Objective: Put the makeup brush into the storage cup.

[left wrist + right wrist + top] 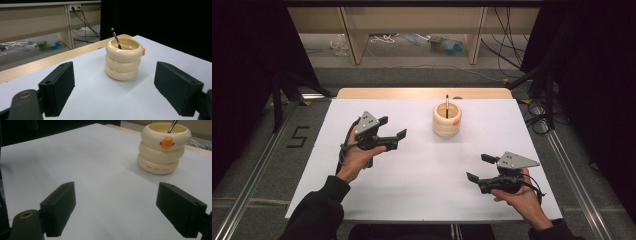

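Note:
A cream ribbed cup (pixel 446 120) of three stacked rings stands upright at the back middle of the white table. An orange beak mark (pixel 166 142) sits on its side. A thin black-tipped stick (pixel 447 106) leans inside it. My left gripper (pixel 392 127) hovers left of the cup, jaws wide apart and empty, facing the cup (pixel 123 58). My right gripper (pixel 480 167) is held near the front right, open, with nothing between its jaws. The cup (pixel 162 147) lies well beyond it.
The white table top (pixel 422 165) has a wooden strip (pixel 422 93) along its far edge. Beyond it stand wooden shelf legs (pixel 354 40), with cables and small clutter on the floor. Metal rails (pixel 567 165) run along both sides.

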### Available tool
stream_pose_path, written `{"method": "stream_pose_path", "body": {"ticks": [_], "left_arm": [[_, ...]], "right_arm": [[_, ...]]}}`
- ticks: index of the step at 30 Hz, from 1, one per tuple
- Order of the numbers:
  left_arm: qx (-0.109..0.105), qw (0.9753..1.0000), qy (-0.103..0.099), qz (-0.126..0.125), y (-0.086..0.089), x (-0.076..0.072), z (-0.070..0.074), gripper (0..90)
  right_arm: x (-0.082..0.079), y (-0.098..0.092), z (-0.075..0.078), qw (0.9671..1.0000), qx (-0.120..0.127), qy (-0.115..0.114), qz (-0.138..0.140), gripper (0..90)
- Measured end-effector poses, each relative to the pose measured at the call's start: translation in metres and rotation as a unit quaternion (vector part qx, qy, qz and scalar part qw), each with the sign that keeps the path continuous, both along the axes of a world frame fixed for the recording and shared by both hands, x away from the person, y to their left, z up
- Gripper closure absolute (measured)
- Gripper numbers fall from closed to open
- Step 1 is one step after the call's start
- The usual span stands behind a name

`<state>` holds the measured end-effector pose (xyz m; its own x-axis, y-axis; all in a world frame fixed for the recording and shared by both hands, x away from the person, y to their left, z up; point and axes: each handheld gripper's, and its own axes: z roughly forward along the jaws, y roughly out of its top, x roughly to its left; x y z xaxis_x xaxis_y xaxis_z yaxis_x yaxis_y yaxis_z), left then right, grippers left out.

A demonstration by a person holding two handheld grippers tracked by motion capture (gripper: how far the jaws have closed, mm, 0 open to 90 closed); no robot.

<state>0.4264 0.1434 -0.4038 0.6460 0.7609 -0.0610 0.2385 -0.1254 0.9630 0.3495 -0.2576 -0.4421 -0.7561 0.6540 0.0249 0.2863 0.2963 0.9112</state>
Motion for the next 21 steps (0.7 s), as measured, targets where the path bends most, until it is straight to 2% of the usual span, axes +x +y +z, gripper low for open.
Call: {"method": "stream_pose_path", "body": {"ticks": [14,21], "left_arm": [[-0.008,0.9998,-0.002,-0.017,0.0,-0.018,-0.01,16.7],[-0.012,0.9998,-0.003,-0.016,0.005,-0.027,-0.011,16.6]], "right_arm": [[0.0,-0.001,0.001,1.0,0.003,-0.003,-0.004,16.7],[0.0,-0.002,0.002,1.0,0.0,-0.002,-0.008,16.2]]}}
